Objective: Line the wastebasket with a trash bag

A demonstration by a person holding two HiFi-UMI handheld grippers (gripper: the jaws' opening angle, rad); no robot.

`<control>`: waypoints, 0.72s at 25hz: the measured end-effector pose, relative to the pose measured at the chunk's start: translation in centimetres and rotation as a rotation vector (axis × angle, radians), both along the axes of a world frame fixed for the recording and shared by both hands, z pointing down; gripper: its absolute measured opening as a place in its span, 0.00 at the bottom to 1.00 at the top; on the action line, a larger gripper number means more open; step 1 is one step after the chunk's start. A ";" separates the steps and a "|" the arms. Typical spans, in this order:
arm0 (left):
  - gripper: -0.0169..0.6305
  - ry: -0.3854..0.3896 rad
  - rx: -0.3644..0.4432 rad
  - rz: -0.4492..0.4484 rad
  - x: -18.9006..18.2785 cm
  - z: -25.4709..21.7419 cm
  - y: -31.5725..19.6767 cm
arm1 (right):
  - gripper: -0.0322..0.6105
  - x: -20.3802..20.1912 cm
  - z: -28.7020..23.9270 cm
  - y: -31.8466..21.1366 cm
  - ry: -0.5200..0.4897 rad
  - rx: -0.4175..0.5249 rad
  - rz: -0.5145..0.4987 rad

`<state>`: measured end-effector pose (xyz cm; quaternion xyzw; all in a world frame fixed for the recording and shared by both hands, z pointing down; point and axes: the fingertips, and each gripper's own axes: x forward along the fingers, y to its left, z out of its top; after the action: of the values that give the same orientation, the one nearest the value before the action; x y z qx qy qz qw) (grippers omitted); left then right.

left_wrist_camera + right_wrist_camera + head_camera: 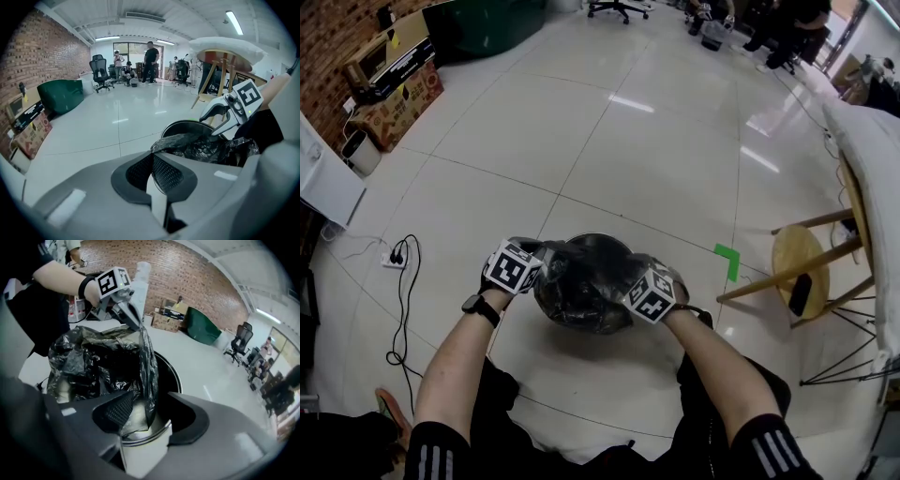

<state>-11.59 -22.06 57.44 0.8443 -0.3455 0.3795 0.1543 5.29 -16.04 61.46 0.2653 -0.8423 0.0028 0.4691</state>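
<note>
Two grippers are working a black bag (91, 364) at the mouth of a basket (602, 240) on the floor (628, 159).

The left gripper (152, 157) is clenching its fingers (169, 174) on the bag's edge and holding the film up just past their tips, with the basket's rim lying beyond them and to their right. The right gripper (152, 401) is holding its fingers (116, 412) released and apart, straddling the near rim of the basket. A fold of the bag is hanging down between them, lying against the left-hand finger and clear of the other. The rest of the bag is bunching, crumpled, over the basket's mouth, ahead of the right fingers and between the two grippers. The basket is standing upright.
</note>
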 end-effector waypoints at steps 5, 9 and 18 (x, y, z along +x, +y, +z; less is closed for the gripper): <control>0.03 0.007 -0.003 -0.006 -0.3 0.0 -0.2 | 0.38 -0.5 3.4 -0.7 0.175 0.008 -0.027; 0.03 0.013 -0.006 -0.008 -0.2 0.1 -0.4 | 0.16 0.0 4.6 -1.4 0.208 -0.005 0.005; 0.03 0.021 0.020 0.014 0.6 -0.2 -1.5 | 0.06 3.5 -3.1 -4.7 -0.052 0.068 0.238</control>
<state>-11.02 -23.52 57.22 0.8522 -0.3415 0.3684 0.1467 8.74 -20.70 58.39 0.3787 -0.8164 0.0368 0.4344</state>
